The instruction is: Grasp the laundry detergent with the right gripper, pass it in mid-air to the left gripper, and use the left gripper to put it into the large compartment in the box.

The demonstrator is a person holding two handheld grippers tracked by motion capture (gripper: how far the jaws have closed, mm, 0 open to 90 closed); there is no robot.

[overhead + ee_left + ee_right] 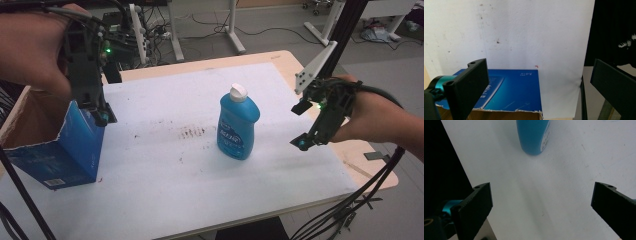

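Observation:
A blue bottle [238,125] with a white flip cap stands upright in the middle of the white sheet. At the left stands an open-topped blue cardboard box [60,150] with a torn rim. My left gripper [100,112] hangs over the box's right wall, jaws wide apart and holding nothing; in the left gripper view the box's blue side [511,92] lies below and between the jaws of the left gripper [539,85]. My right gripper [301,125] hovers open to the right of the bottle, a short gap away. The right gripper [541,205] looks at the bottle's base [532,137] ahead.
A white foam sheet [165,200] covers most of the wooden table [380,175]. A black frame pole [25,200] crosses the lower left, another [345,30] rises at the back right. Cables [345,205] trail off the right edge. Desk legs and wires stand on the floor behind.

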